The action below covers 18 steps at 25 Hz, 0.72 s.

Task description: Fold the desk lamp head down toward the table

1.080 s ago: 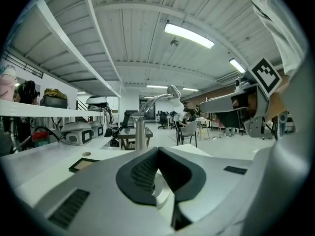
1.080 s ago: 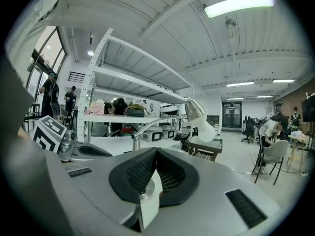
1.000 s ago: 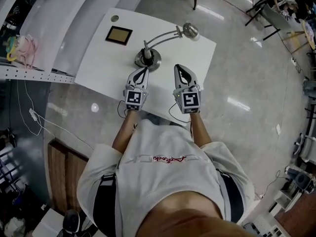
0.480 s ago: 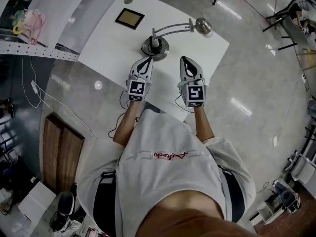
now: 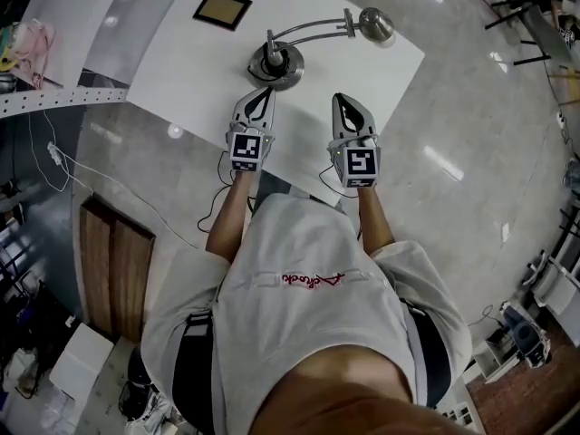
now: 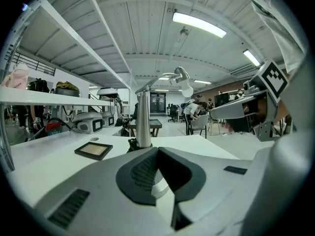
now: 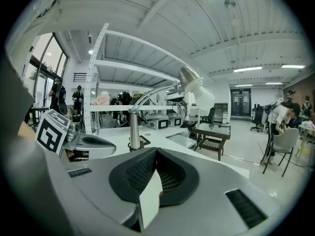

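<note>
White counter (image 5: 181, 71) on a grey polished floor (image 5: 471, 107), with a shelf (image 5: 82, 34) along its left side.

Count on the counter: one dark-framed square plate (image 5: 222, 9) at the far left and one desk lamp (image 5: 308, 36). The lamp's round base (image 5: 275, 64) sits near the middle, and its curved arm runs rightward to the lamp head (image 5: 376, 25) near the right edge.

Two claws are held over the near edge, side by side and apart. The left claw (image 5: 262, 93) has its tip just short of the base. The right claw (image 5: 341, 101) lies under the arm's span. Neither touches the lamp.

Only the head view shows the whole layout. It does not show the lamp's height.

- Left gripper view: jaws together, nothing between them. The lamp post (image 6: 143, 117) stands straight ahead, the plate to its left, and the right claw's marker cube (image 6: 272, 78) at the right.
- Right gripper view: jaws likewise closed and empty. The post stands left of centre, and the head is raised well above the counter — not folded down.
</note>
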Tool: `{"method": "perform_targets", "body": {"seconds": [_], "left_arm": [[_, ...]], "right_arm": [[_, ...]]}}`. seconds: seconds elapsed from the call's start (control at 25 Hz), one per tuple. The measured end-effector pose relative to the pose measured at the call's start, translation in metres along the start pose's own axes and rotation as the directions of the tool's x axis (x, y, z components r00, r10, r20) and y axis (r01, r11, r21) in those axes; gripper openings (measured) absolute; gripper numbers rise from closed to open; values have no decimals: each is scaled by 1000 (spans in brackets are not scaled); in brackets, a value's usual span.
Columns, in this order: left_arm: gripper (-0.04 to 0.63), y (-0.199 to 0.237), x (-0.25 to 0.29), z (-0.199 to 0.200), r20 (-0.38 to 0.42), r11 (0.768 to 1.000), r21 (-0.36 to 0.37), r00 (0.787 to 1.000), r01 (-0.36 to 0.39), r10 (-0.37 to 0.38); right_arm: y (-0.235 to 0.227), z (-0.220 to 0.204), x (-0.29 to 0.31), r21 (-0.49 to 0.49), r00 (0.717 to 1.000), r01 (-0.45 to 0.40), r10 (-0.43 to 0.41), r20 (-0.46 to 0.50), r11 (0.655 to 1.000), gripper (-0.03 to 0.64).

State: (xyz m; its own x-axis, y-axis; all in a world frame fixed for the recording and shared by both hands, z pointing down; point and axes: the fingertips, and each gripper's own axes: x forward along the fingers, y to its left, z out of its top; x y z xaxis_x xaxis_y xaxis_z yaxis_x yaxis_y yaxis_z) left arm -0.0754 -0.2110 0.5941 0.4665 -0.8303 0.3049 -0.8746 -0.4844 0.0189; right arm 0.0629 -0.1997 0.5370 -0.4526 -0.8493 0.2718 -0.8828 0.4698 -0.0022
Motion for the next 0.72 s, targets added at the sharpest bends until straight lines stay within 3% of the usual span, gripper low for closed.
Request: {"method": "perform_targets", "body": {"seconds": [0.28,0.44,0.56,0.64,0.72], "left_arm": [[23,-4,8,-19,-20,1000,-29,1000,5,-5],[26,-3,9,-14,9,999,-37,1000,2,-2],[202,-1,12,-5,45,998,-63,999,7,-4],[247,2,15,1,60,997,-73,998,2,3],[247,5,19,7,73,997,-72,997,-2,7]], "right_arm": [[-7,-21,-1,3,999,9,-8,-40,1000,29],[-9,-23,0,2,999,5,-5,-42,1000,29],[-10,-24,-1,1,999,7,-7,-43,1000,29],[-11,-24,-2,4,999,10,-9,-45,1000,29],[-11,-24,-4,5,999,10,-10,-47,1000,29]]}}
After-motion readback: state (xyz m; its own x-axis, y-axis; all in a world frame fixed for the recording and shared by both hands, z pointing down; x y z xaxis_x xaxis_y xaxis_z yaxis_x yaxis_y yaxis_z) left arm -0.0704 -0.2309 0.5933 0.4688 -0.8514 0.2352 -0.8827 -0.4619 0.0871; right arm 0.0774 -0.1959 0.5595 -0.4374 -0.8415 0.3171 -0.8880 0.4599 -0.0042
